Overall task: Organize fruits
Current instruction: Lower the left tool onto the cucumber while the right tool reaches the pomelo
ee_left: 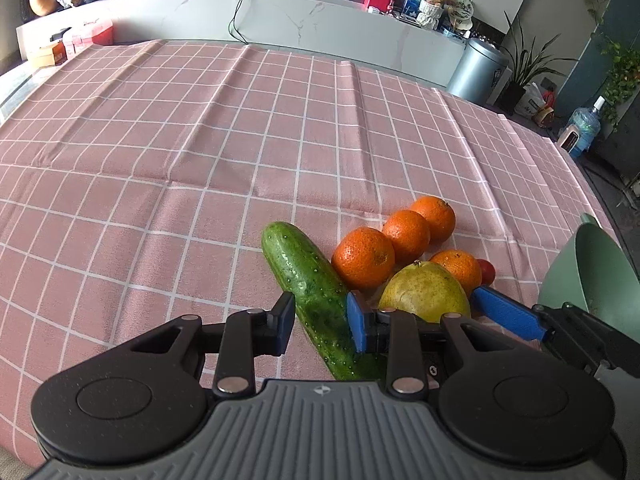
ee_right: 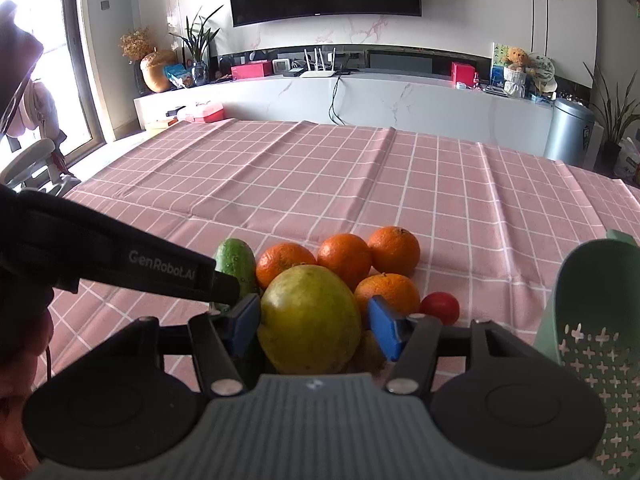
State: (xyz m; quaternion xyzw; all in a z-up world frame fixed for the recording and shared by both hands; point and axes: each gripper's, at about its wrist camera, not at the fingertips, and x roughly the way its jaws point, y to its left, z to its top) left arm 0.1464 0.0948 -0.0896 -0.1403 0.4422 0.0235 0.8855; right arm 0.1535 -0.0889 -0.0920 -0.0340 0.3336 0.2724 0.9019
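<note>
The left gripper (ee_left: 320, 322), black-armed with blue pads, clamps a green cucumber (ee_left: 308, 280); the right gripper (ee_right: 314, 326) straddles a yellow-green pear-like fruit (ee_right: 308, 320), pads beside its flanks

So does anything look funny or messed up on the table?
Nothing looks spilled or broken. One thing is odd: a cucumber lies among the fruit, beside the oranges and the yellow-green fruit, and it is a vegetable. The pink tablecloth has fold creases, and that is all.
</note>
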